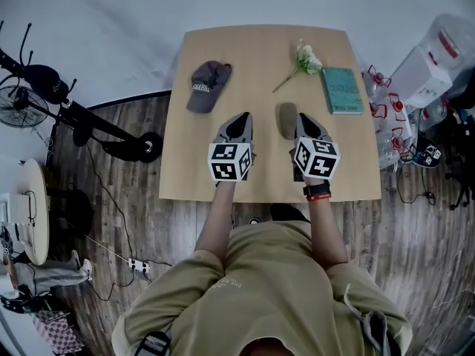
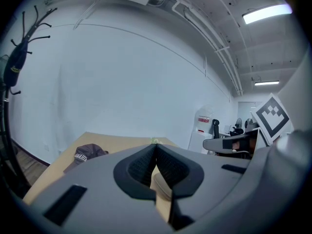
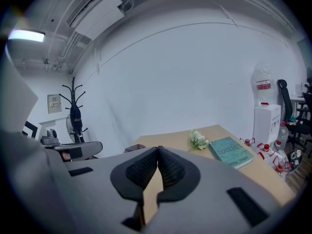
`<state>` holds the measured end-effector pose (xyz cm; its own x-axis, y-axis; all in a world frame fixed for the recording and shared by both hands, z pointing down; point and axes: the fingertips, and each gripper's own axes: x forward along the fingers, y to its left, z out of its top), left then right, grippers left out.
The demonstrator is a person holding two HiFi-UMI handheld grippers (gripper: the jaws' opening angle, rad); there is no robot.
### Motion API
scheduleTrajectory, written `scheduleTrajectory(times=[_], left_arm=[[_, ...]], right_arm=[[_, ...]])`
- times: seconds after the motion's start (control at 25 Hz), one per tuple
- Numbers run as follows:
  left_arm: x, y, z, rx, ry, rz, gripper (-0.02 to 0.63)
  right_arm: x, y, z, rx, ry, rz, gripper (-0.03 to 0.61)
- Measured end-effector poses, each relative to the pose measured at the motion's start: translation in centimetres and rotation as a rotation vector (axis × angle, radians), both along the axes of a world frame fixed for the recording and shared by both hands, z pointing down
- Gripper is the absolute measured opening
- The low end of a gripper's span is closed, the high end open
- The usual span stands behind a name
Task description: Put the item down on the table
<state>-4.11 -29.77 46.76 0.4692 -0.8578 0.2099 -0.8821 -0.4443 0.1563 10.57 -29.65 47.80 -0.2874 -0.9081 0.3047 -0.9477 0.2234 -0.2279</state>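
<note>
A grey-brown oblong item (image 1: 287, 120) lies flat on the wooden table (image 1: 252, 50), near its front. It rests free between my two grippers, closer to the right one. My right gripper (image 1: 306, 119) hovers just right of it, jaws shut with nothing between them (image 3: 157, 149). My left gripper (image 1: 239, 119) sits a little left of the item, its jaws also closed tip to tip (image 2: 156, 145) and holding nothing. Through the gap below the left jaws a pale rounded shape (image 2: 162, 185) shows; I cannot tell what it is.
A dark cap (image 1: 206, 84) lies at the table's back left, a white flower (image 1: 306, 59) and a teal book (image 1: 342, 90) at the back right. Bottles (image 1: 386, 102) and a water dispenser (image 1: 434, 65) stand right of the table, a scooter (image 1: 104, 128) on the left.
</note>
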Motion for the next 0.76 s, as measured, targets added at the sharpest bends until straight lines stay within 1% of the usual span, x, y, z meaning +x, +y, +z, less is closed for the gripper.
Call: scheduleTrajectory(times=[0.44,0.6,0.76], left_arm=[[1.0,-2.3,1.8,-0.038,-0.014,-0.011,0.021],[1.3,-4.1,3.4,-0.072,-0.016,-0.020,0.021],[1.4,-7.0,5.6,-0.124,-0.026,-0.036,0.021]], right_arm=[[0.7,-2.4,2.1,-0.037,-0.006,-0.022,0.015],[1.0,-4.5,3.6,-0.065,-0.002,-0.031,0.015],[1.0,-7.5,5.4,-0.091,-0.002,-0.045,0.015]])
